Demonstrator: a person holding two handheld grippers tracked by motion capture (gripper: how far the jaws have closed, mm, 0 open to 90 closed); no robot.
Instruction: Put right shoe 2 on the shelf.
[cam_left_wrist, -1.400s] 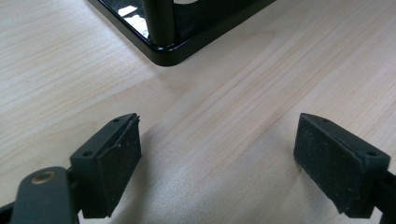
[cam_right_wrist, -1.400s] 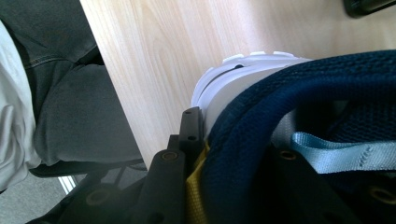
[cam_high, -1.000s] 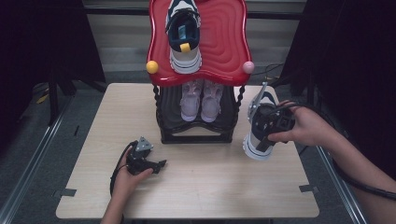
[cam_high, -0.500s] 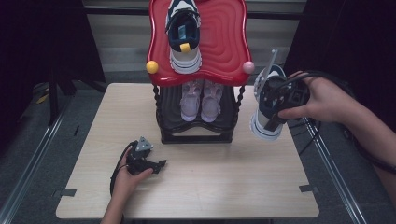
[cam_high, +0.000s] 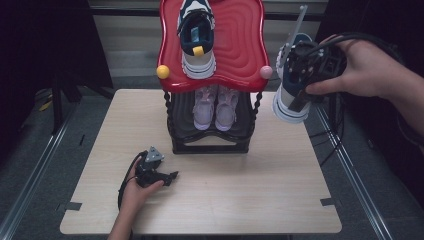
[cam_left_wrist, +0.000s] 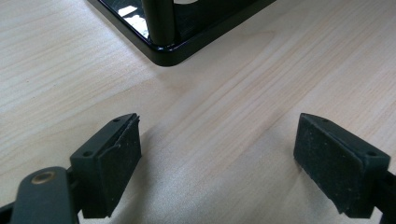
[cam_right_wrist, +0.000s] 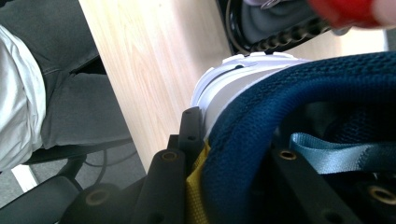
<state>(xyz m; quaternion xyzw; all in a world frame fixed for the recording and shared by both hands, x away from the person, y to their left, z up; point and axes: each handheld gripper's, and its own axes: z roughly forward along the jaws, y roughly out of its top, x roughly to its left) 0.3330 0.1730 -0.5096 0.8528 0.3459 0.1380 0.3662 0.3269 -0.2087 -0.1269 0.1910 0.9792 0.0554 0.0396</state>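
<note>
High view: the right gripper (cam_high: 300, 82) grasps a navy-and-white sneaker (cam_high: 290, 102) by its collar, in the air beside the red shelf (cam_high: 240, 45), over the table's (cam_high: 225, 195) right edge. The left gripper (cam_high: 167, 176) rests released on the table.

A recording lab: bare wooden table (cam_high: 280, 200) ringed by black curtains (cam_high: 45, 45).
</note>
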